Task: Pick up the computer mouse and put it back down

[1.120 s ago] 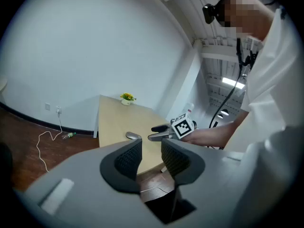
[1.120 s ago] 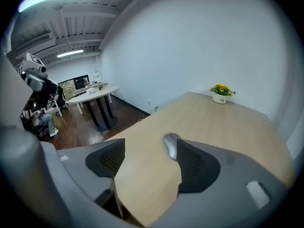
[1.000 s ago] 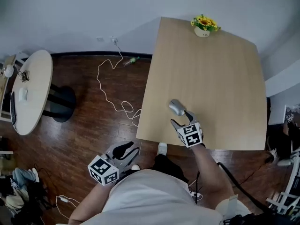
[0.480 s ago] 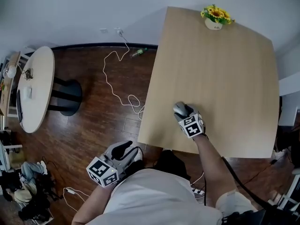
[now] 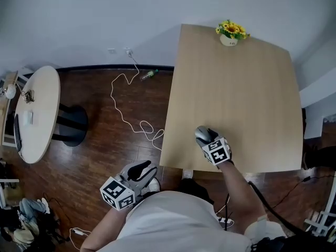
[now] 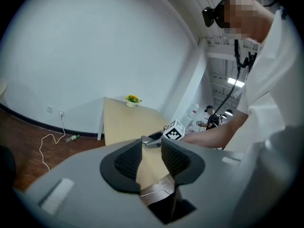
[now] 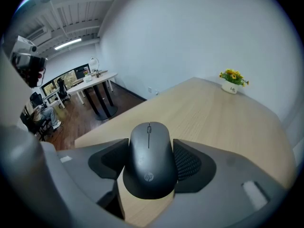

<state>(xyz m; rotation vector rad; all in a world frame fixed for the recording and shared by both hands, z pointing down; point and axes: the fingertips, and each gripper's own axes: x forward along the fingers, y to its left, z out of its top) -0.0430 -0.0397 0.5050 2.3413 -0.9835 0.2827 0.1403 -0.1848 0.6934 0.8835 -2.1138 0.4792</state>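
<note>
Indoors, right hand-held gripper (image 5: 207, 137) pinches the computer mouse (image 7: 149, 158) over a pale wooden table (image 5: 236, 88); left hand-held gripper (image 6: 151, 150) spread above floorboards (image 5: 94, 156).

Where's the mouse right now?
The mouse sits in the right gripper, jaws clamped on its sides; in the head view, by the table's near edge, left of centre.

Bright even light, soft shadows, fisheye-warped dark edges.
</note>
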